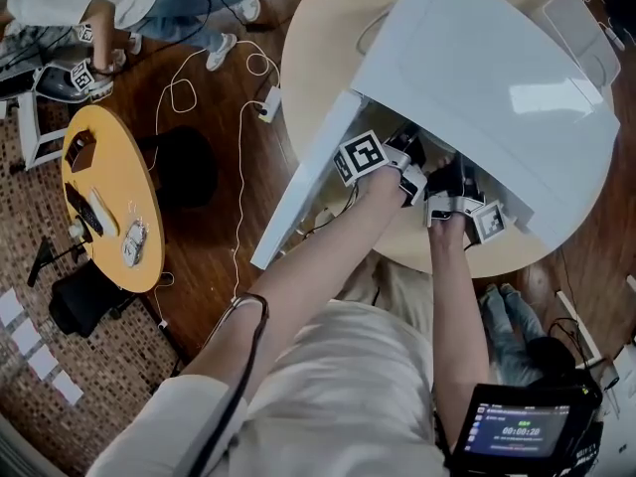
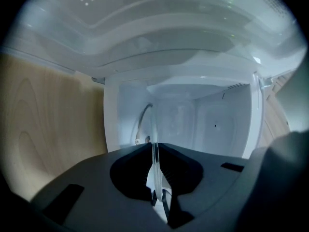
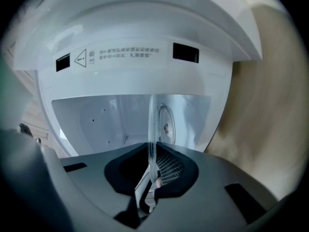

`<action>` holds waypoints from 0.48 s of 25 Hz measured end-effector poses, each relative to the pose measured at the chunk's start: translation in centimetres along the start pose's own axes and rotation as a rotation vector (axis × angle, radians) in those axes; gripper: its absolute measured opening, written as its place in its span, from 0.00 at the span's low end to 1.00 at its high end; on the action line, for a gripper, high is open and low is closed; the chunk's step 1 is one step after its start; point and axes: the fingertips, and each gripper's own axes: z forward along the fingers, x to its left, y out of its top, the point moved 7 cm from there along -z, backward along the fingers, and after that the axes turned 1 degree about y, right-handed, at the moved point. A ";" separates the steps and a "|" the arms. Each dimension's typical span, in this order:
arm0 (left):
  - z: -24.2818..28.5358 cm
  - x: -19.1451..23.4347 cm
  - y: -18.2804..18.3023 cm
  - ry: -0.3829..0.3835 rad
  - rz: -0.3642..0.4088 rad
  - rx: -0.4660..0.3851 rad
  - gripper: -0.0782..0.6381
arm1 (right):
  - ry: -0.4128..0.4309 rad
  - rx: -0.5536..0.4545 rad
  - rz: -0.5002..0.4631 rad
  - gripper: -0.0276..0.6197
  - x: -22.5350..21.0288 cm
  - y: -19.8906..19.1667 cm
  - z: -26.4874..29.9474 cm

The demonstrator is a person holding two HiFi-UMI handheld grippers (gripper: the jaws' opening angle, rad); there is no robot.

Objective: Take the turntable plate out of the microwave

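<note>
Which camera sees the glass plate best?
The right gripper view: the glass plate shows edge-on, pinched by the right gripper. The left gripper view also shows its rim, fainter. In the head view the microwave hides it.

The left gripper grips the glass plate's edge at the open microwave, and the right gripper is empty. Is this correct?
No. The right gripper is not empty: the right gripper view shows it shut on the edge of the glass plate too.
</note>
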 end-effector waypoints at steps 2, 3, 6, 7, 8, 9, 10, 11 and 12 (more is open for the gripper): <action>-0.2 0.0 0.0 -0.006 -0.006 -0.004 0.15 | 0.008 0.005 -0.005 0.10 0.1 0.0 -0.1; -0.3 0.1 0.0 -0.008 -0.009 -0.006 0.15 | 0.011 0.008 -0.008 0.10 0.1 0.0 -0.2; -0.5 0.3 0.0 -0.022 -0.008 -0.012 0.15 | 0.016 0.019 -0.020 0.10 0.0 0.0 -0.3; -0.6 0.4 0.0 -0.026 -0.006 -0.014 0.15 | 0.017 0.023 -0.022 0.10 0.0 0.0 -0.4; -0.7 0.5 0.0 -0.024 -0.007 -0.017 0.15 | 0.017 0.027 -0.022 0.10 -0.1 -0.1 -0.4; -0.9 0.6 -0.1 -0.020 -0.010 -0.019 0.15 | 0.018 0.030 -0.020 0.10 -0.2 -0.2 -0.5; -1.1 0.7 -0.2 -0.017 -0.013 -0.021 0.15 | 0.020 0.034 -0.019 0.10 -0.2 -0.3 -0.6; -1.2 0.8 -0.2 -0.016 -0.016 -0.023 0.15 | 0.022 0.038 -0.017 0.10 -0.2 -0.3 -0.7; -1.3 0.9 -0.3 -0.016 -0.018 -0.025 0.15 | 0.024 0.042 -0.016 0.10 -0.3 -0.4 -0.7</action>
